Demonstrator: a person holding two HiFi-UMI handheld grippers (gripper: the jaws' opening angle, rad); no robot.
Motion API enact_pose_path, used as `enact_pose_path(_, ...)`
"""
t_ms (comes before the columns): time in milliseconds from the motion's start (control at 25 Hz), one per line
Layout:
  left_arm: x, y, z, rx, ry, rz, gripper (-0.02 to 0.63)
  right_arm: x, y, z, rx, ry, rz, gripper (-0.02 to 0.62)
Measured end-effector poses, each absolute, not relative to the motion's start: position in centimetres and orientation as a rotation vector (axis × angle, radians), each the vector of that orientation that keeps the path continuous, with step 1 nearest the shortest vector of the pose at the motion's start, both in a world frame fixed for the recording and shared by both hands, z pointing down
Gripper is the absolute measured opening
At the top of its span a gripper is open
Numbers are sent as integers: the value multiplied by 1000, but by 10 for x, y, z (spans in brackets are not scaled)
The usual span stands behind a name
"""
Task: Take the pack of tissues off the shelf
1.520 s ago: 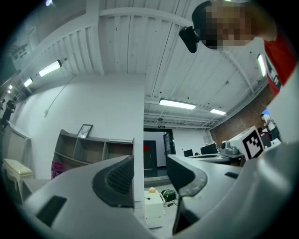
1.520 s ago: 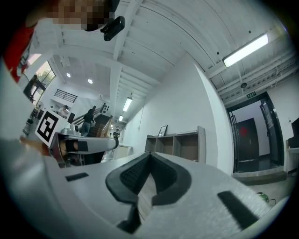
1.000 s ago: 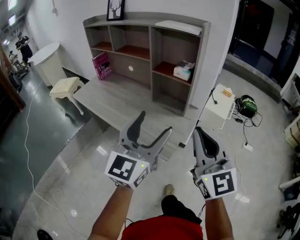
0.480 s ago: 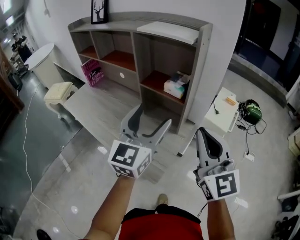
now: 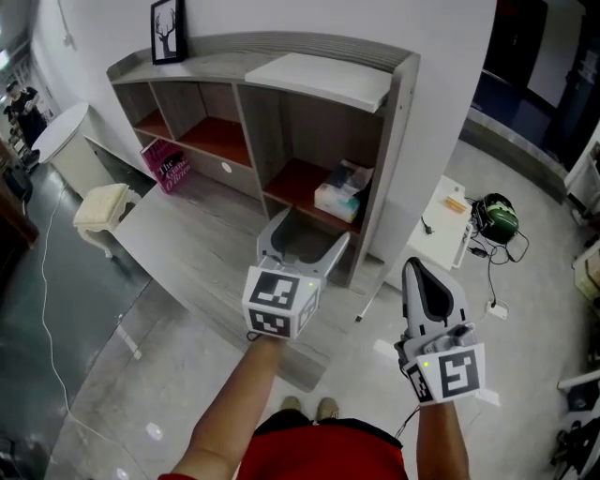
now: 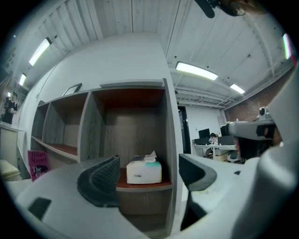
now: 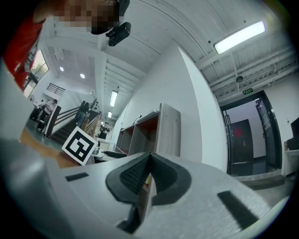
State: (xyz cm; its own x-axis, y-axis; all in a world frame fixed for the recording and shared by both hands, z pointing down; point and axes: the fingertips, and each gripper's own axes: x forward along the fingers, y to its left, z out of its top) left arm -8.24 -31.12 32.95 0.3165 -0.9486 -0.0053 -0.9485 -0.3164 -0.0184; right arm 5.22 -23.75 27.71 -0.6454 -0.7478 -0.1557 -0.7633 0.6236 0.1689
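Observation:
The pack of tissues is a white box with a teal top. It lies on the red-brown middle board in the right-hand bay of the grey shelf unit. My left gripper is held out in front of that bay, below and short of the pack, open with nothing between its fingers. Through the left gripper view the tissue pack shows framed between the wide jaws of the left gripper, some way off. My right gripper hangs lower at the right, shut and empty. The right gripper points along the shelf's side panel.
A pink book leans in a left bay, a framed picture and a white slab lie on top. A grey desk runs below the shelf. A cream stool stands left; a white cabinet and cables right.
The shelf has drawn nearer in the head view. My left gripper has moved forward and up toward the right-hand bay with its jaws wide. The right gripper stays shut at the lower right.

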Motion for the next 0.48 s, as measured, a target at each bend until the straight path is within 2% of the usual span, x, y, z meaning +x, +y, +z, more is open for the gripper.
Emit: enact_pose_path(480,-68,-386,365,-2636,1783,-173,379,78,-273,292,-1486,2709,298,5)
